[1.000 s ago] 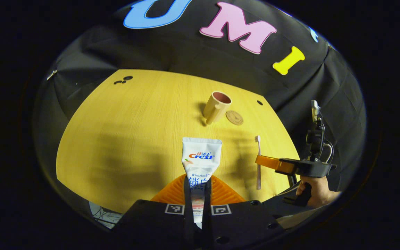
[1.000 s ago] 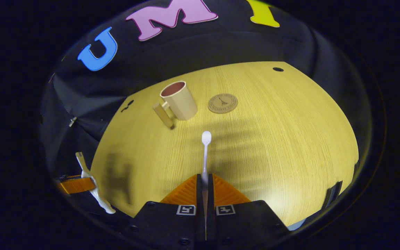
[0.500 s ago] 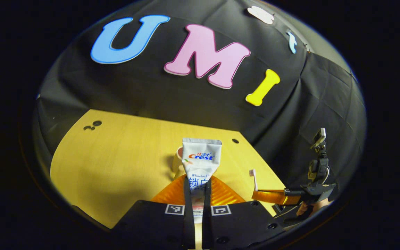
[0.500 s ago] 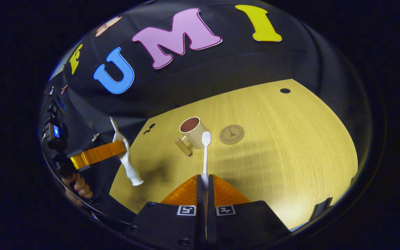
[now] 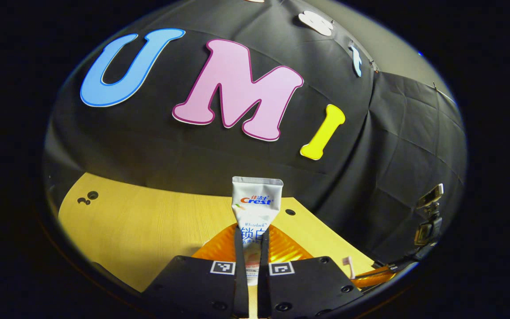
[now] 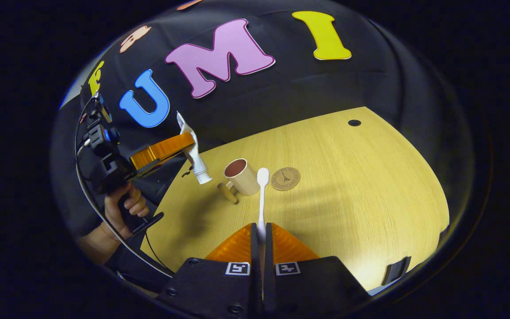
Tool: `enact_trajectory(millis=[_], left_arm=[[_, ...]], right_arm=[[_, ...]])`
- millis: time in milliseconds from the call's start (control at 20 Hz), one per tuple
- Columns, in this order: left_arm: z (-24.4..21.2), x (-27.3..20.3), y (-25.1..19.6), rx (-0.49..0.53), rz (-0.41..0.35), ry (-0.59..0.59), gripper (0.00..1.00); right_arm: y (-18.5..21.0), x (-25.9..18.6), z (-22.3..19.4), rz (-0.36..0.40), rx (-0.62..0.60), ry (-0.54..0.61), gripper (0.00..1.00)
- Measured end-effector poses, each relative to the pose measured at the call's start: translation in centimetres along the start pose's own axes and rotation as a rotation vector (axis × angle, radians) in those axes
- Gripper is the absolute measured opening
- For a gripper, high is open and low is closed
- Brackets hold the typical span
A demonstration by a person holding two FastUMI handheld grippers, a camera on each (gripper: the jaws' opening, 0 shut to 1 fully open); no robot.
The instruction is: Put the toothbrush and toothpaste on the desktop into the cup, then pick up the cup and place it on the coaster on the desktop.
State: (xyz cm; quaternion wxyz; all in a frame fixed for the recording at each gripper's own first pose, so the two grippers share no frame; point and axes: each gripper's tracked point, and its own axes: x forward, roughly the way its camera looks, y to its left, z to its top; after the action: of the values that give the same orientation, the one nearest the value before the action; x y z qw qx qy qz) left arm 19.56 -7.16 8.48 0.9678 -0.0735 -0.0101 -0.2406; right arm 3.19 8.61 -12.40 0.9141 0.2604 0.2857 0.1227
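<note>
Right gripper view showed the wooden desktop [image 6: 348, 186] spread wide under both tools. On it stood the cup [image 6: 241, 176], upright, its handle toward the camera side, with the round coaster [image 6: 285, 178] just beside it and apart from it. The left gripper [image 6: 179, 144] hung in the air above the desk's near-left edge, held by a hand [image 6: 124, 208], its orange fingers clamped on the toothpaste [image 6: 193, 156], which pointed cap-down toward the desk near the cup. The right gripper [image 6: 261, 232] was clenched on the handle of the toothbrush [image 6: 261, 195], whose head pointed forward and lay over the gap between cup and coaster in the picture.

In the left gripper view, the left gripper [image 5: 252, 241] pinched the toothpaste [image 5: 256, 204] near its cap end, the crimped tail standing up against the booth wall. The toothbrush head [image 5: 348, 262] and an orange finger of the right gripper showed at the lower right edge.
</note>
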Motion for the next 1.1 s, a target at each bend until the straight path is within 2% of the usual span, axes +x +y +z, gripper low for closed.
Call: enact_trajectory(millis=[250, 450, 650, 800, 850, 900, 1100], left_arm=[[-0.5, 4.7, 2.8, -0.009, 0.025, -0.021, 0.13], [-1.6, 7.5, 6.0, -0.011, 0.081, -0.014, 0.13], [-3.7, 9.6, 7.0, -0.032, 0.089, 0.039, 0.13], [-5.9, 10.1, 8.4, 0.027, 0.13, 0.086, 0.14], [-6.4, 10.1, 8.1, 0.041, 0.12, 0.104, 0.09], [-6.9, 10.2, 7.7, 0.051, 0.106, 0.119, 0.17], [-8.3, 9.9, 7.6, 0.071, 0.109, 0.165, 0.25]], right_arm=[[-2.1, -1.2, -0.2, -0.051, 0.034, -0.012, 0.06], [-3.6, -1.6, -0.5, -0.092, 0.06, -0.019, 0.06], [-4.5, -1.8, -0.9, -0.111, 0.084, -0.022, 0.06], [-4.8, -1.9, -0.6, -0.115, 0.092, -0.03, 0.06], [-4.8, -1.9, -0.5, -0.117, 0.095, -0.033, 0.06], [-4.9, -1.9, -0.6, -0.116, 0.097, -0.035, 0.06], [-4.9, -2.0, -0.7, -0.116, 0.113, -0.039, 0.06]])
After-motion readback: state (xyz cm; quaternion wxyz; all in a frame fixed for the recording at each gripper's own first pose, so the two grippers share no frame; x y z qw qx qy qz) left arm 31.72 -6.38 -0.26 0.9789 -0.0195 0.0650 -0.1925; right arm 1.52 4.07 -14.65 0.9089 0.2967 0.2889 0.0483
